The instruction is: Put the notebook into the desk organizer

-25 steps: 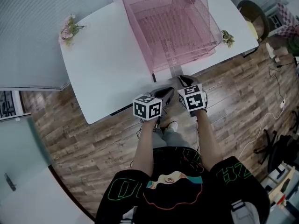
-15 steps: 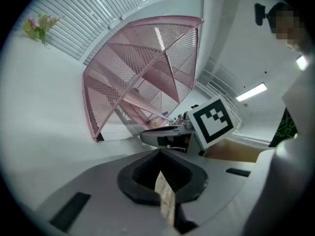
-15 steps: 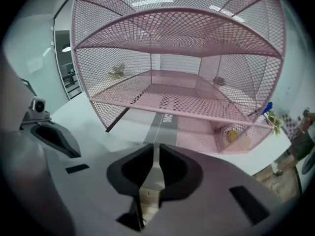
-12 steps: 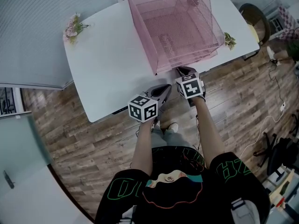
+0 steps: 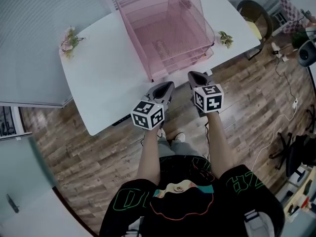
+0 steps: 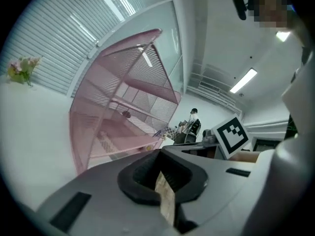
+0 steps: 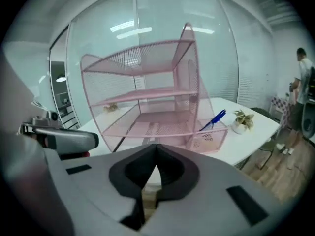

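A pink wire-mesh desk organizer [image 5: 168, 28] with stacked trays stands on the white table [image 5: 108, 83]. A pale patterned flat thing [image 5: 159, 47] lies in its lowest tray; I cannot tell whether it is the notebook. My left gripper [image 5: 168, 85] is held at the table's front edge, just before the organizer's near corner, jaws shut and empty [image 6: 160, 156]. My right gripper [image 5: 192, 75] hangs beside it off the table edge; its jaws have just been closing and now stand shut with nothing between them [image 7: 156, 146].
A blue pen [image 7: 212, 119] stands in the organizer's side compartment. There is a small potted plant [image 5: 226, 38] at the table's right end and a bunch of flowers [image 5: 68, 38] at its left end. A chair [image 5: 254, 14] and cables [image 5: 291, 102] are on the wooden floor to the right.
Both grippers have risen in front of the table edge, and the left one now reaches over it by the organizer's corner. The head camera has shifted a little.
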`<state>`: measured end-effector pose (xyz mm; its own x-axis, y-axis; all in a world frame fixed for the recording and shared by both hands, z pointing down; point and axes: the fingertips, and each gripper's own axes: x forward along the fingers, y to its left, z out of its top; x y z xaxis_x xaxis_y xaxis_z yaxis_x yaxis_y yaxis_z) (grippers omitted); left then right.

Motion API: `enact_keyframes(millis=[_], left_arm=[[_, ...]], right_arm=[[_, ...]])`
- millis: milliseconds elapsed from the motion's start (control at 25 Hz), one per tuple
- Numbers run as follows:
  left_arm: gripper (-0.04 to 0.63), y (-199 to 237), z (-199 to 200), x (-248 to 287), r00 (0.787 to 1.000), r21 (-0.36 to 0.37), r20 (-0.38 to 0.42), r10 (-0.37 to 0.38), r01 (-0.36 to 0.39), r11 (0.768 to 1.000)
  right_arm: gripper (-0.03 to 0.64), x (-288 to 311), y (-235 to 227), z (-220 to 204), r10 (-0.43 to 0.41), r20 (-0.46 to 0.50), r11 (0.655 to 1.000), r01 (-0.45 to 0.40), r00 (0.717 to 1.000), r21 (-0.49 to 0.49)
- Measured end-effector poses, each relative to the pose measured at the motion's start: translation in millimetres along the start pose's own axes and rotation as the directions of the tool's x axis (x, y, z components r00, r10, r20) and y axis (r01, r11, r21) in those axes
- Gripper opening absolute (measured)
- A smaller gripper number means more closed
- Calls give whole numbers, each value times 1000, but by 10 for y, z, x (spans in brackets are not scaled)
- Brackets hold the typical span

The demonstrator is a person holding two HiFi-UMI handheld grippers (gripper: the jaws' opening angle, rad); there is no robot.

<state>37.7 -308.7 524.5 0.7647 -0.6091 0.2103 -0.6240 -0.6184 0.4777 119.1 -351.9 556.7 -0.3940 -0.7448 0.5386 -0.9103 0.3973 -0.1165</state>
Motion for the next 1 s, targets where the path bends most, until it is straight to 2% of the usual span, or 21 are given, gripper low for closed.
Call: enact_keyframes(millis=[200, 440, 720, 1000], left_arm=[[-5, -469, 203, 225, 998, 129, 17, -57, 54, 990], [-5, -1074, 557, 464, 991, 253, 76, -106, 84, 964], [-5, -1637, 880, 642, 980, 326, 156, -123, 66, 943], [-5, -1964, 910, 805, 972, 347, 176, -153, 85, 934]], right_arm=[[2, -664, -282, 347, -48, 206, 996, 32, 977, 78], [2, -1576, -714, 642, -184, 366, 981, 144, 912, 133], [2, -2402, -1086, 696, -316, 425, 949, 278, 848, 151], [2, -2803, -1265, 663, -367, 452, 930, 331, 813, 160]])
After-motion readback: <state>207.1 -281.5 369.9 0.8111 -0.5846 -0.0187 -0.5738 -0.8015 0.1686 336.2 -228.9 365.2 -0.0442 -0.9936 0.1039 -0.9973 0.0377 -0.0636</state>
